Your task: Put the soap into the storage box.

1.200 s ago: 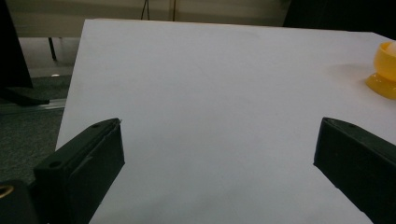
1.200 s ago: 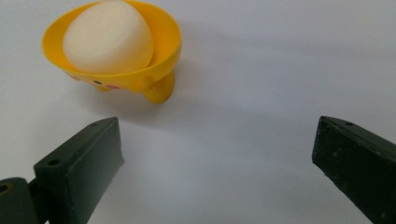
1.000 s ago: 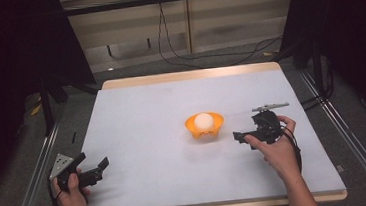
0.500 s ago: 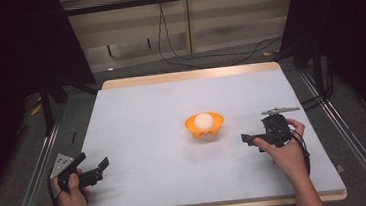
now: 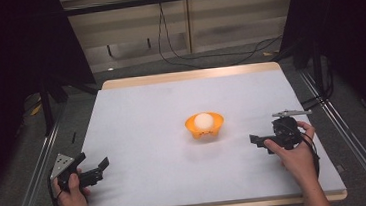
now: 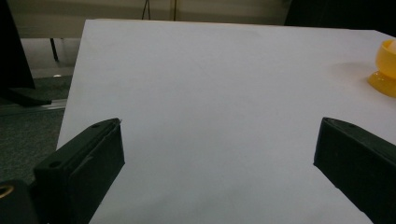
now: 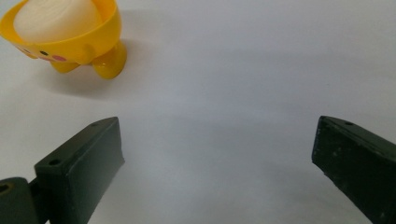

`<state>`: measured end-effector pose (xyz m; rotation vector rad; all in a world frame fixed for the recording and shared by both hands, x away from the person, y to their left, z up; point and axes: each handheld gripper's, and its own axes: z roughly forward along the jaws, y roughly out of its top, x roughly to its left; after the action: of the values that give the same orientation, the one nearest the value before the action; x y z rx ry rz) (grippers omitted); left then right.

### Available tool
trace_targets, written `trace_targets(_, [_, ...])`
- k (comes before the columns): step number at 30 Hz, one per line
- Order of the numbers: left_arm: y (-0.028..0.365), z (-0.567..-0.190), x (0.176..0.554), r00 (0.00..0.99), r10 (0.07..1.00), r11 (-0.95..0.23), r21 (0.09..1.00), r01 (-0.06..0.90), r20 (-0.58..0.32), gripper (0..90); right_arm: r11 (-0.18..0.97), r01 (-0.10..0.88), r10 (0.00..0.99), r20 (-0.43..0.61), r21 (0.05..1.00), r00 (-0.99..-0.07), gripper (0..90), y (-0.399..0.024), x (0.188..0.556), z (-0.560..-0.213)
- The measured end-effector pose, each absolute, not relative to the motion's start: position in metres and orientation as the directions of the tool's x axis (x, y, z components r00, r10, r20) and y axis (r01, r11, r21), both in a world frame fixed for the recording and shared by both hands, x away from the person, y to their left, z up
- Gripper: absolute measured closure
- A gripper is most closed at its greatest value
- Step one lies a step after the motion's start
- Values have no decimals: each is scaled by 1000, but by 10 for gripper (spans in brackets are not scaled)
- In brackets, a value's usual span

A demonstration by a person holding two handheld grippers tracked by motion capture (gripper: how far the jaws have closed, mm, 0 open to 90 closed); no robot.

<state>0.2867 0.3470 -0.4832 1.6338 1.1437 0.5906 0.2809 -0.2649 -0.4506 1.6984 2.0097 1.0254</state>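
An orange bowl (image 5: 204,126) sits near the middle of the white table (image 5: 142,116), a pale ball (image 5: 203,121) resting inside it, perhaps an egg. The right gripper (image 5: 254,140) rests right of the bowl, jaws wide and empty. The left gripper (image 5: 101,166) lies well to the bowl's near left, also wide. Nothing is held; any next move likely calls for reaching toward the bowl.

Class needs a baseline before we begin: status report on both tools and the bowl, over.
Left tool open, empty, table's near left corner. Right tool open, empty, right of yellow bowl. White ball in bowl. Nothing between.
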Motion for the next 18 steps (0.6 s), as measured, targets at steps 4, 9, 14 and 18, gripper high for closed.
trace_targets(4, [347, -483, 287, 429, 890, -32, 919, 393, -152, 16, 25, 726, 951, 207, 687, -229, 16, -273, 278, -453])
trace_targets(9, [347, -483, 287, 428, 891, -31, 919, 394, -154, 16, 10, 727, 956, 206, 687, -208, 19, -286, 274, -454])
trace_targets(14, [347, -483, 286, 425, 892, -30, 919, 393, -153, 16, -8, 715, 956, 214, 699, -199, 20, -301, 268, -454])
trace_targets(18, [347, -483, 286, 422, 894, -28, 921, 389, -151, 15, -25, 711, 955, 228, 702, -192, 13, -311, 264, -456])
